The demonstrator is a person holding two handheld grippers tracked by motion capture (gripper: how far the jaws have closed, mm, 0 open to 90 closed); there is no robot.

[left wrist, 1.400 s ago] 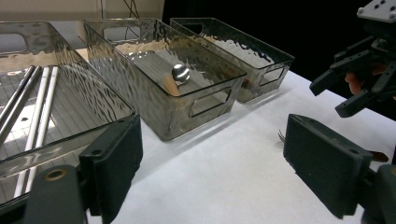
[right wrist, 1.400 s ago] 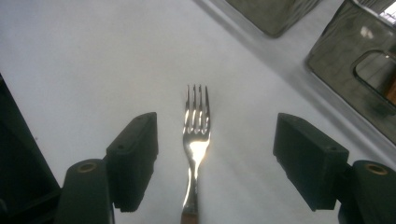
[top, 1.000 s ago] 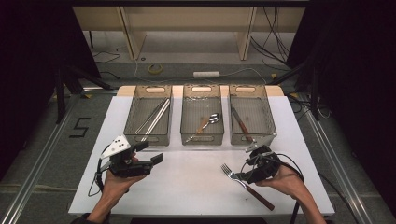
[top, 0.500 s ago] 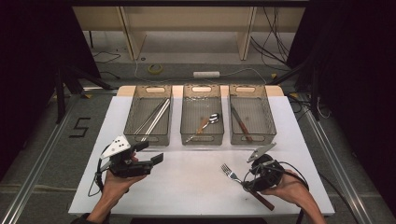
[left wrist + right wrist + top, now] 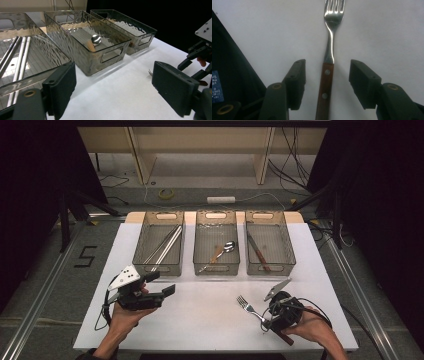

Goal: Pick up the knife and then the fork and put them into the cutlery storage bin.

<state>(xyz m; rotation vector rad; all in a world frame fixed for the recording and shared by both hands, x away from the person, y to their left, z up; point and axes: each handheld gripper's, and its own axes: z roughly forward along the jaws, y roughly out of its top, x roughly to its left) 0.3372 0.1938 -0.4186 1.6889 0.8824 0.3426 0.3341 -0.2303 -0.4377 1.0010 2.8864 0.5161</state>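
Observation:
A fork point(image 5: 248, 305) with a steel head and a riveted wooden handle lies flat on the white table at the front right. My right gripper point(image 5: 272, 319) points down over its handle. In the right gripper view the fork point(image 5: 331, 37) runs up the middle. The right gripper point(image 5: 328, 66) has a jaw on each side of the handle, with a gap on both sides, and the jaws have just been closing. My left gripper point(image 5: 162, 284) is held above the table at the front left. It is also open point(image 5: 112, 82), with nothing between its jaws.
Three clear bins stand in a row at the back of the white table point(image 5: 210, 320). The left bin point(image 5: 159, 268) holds long metal sticks point(image 5: 165, 247), the middle bin point(image 5: 216, 270) a spoon point(image 5: 225, 249), and the right bin point(image 5: 272, 270) a knife point(image 5: 256, 251).
My right gripper has sunk toward the table and shifted a little toward the front edge. Its jaws have narrowed around the fork's handle. The left gripper has stayed put.

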